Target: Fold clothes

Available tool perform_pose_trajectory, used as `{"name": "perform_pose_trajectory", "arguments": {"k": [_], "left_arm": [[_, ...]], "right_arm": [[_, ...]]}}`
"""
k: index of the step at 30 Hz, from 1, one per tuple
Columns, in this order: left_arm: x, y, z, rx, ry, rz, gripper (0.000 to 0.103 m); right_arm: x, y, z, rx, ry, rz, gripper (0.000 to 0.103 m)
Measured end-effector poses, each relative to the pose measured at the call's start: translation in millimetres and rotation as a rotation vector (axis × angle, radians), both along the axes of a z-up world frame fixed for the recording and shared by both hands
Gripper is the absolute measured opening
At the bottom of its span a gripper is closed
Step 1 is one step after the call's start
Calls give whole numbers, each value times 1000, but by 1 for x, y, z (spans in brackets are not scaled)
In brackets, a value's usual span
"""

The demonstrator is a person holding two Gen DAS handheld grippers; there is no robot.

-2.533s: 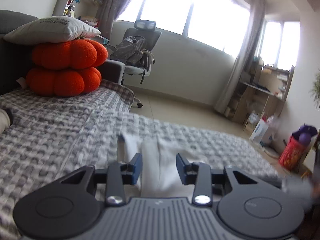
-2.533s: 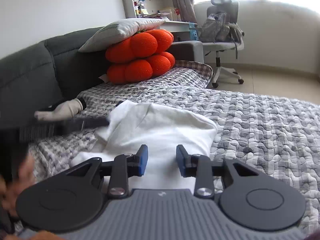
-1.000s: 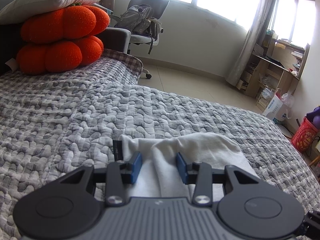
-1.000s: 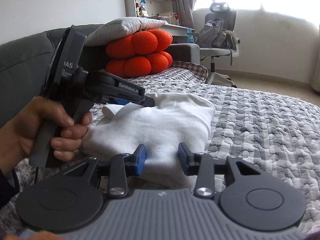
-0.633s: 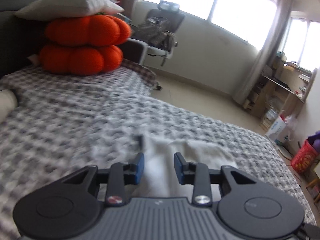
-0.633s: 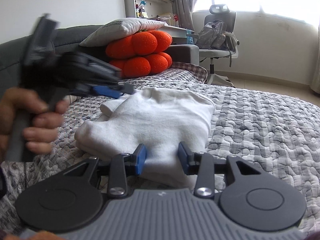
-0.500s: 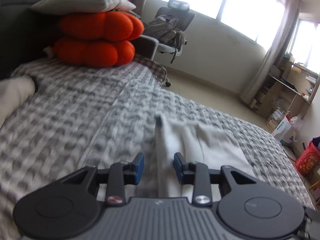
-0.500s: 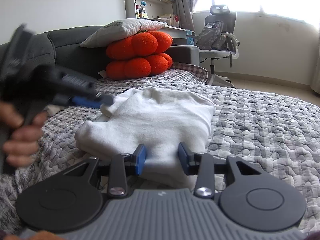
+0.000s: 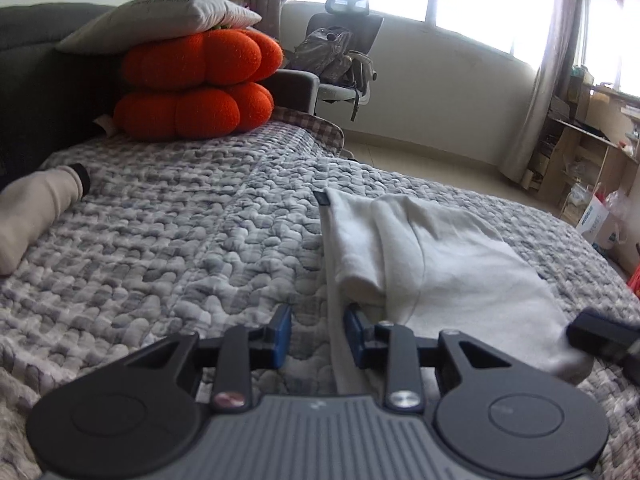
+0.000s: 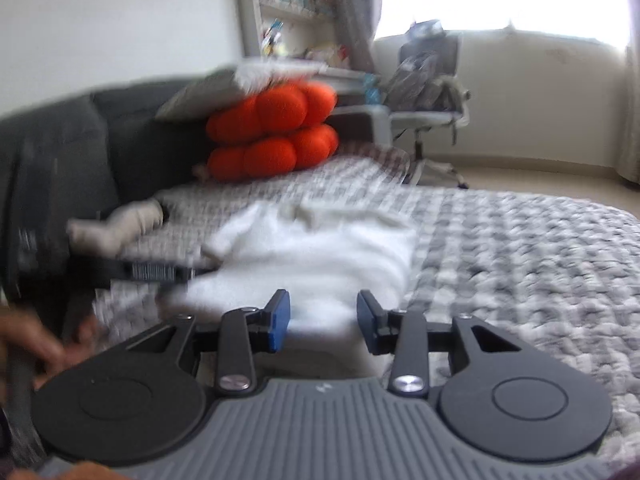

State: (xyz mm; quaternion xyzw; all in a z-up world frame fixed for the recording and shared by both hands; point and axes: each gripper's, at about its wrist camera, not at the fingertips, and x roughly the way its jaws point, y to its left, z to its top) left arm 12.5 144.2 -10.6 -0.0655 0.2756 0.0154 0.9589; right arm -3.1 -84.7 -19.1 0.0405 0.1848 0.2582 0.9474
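A folded white garment (image 9: pixel 436 264) lies on the grey-and-white quilted bed cover (image 9: pixel 180 240). A small dark tag sits at its far left corner. My left gripper (image 9: pixel 318 334) is open at the garment's near left edge, with the cloth's edge running between the blue pads and nothing gripped. In the blurred right wrist view, the same white garment (image 10: pixel 320 256) lies just ahead of my right gripper (image 10: pixel 323 322), which is open and empty. The left gripper's body (image 10: pixel 152 270) and the hand holding it appear at the left of that view.
Two orange pumpkin cushions (image 9: pixel 196 84) under a grey-white pillow (image 9: pixel 160 16) rest against the dark sofa back. A beige rolled item (image 9: pixel 32 208) lies at the left. Beyond the bed stand an office chair (image 9: pixel 340 64) with a backpack, a wooden shelf (image 9: pixel 588 152) and windows.
The left gripper swung left and drew back toward the garment's near left edge, so the garment now lies to its right. The right wrist view has become blurred by motion.
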Motion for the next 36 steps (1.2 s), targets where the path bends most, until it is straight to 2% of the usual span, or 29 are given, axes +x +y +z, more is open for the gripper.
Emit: {"name": "perform_pose_trajectory", "arguments": {"k": [4,6,9,13,15,18,23,26,36], "left_arm": [[0,-1,0,-1,-1,2,31],[0,-2,-1,4,-3,3,31],[0,-4,-2,5,-2,9,31],[3,-4,-1,8,14,17,31],[4,-4,0,12,22,19,31],[5,-3,0,10,25,16,31],[5,1,-1,-11,24,9,31],[5,-1,-1,-4,20,10,31],[6,-1,-1,2,26,13,31]], "right_arm": [[1,-11,3,36,53,-14,41],[4,-8,-6,7,89,-17,42],[4,-4,-10,-35,86,-18,42],[13,-6,-18,-24,141,-15,45],[18,-14,-20,31,184,-8,45],[17,-22,-18,85,187,-2,46],[25,-55,-14,286,258,-2,49],[27,-67,-16,334,292,-24,49],[20,-42,-17,117,259,-41,52]]}}
